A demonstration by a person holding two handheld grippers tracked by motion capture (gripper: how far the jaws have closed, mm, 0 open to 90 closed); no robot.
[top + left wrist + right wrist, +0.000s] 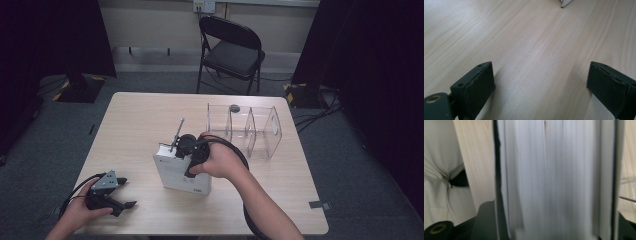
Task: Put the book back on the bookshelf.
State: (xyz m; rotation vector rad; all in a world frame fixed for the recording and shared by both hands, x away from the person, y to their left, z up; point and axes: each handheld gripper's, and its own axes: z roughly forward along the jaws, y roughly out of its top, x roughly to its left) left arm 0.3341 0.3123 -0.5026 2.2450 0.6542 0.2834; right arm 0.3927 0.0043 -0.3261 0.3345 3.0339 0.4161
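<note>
Gripping: the right gripper (187, 150) comes down on the top edge of the white book (181, 175); in the right gripper view the book's page block (554, 180) stands between the two black jaws, which sit against its covers, so the jaws pinch the book.
Right hand (220, 161): wrapped round the gripper body, just right of the book's top.
Book: upright on the table (135, 120), near its middle, just left of the clear organizer.
Left gripper (112, 197): low over the table, well left of the book and nearer the person; the left gripper view shows its jaws spread wide over bare wood, nothing between them.
Clear organizer (250, 127): beyond and right of the book, a small dark round thing (234, 107) at its back wall.
Folding chair (231, 50): on the floor well beyond the book, past the table's far edge.
</note>
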